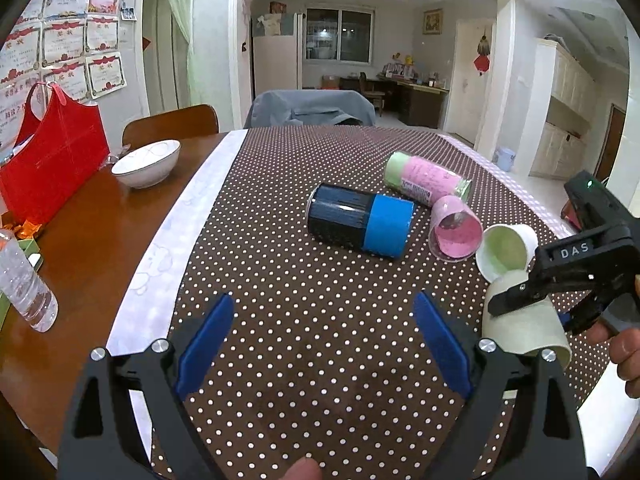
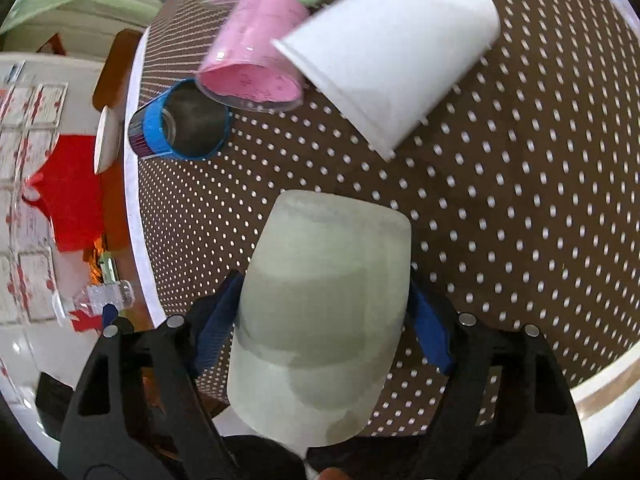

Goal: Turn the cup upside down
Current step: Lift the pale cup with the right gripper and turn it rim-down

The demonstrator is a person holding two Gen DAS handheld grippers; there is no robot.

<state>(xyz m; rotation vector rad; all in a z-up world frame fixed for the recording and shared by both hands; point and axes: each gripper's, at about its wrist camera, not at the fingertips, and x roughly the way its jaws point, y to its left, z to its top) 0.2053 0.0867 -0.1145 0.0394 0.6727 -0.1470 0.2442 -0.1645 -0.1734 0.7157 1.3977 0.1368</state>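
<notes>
Both right claw fingers clamp the paper cup.

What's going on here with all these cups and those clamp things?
A person holds a two-finger tool in each hand. The right tool is shut on a pale paper cup, holding it over the polka-dot tablecloth with its closed base pointing away from the camera. The left tool is open and holds nothing. A white cup, a pink cup, a blue-banded cup and a pink-and-green one lie on their sides.
</notes>
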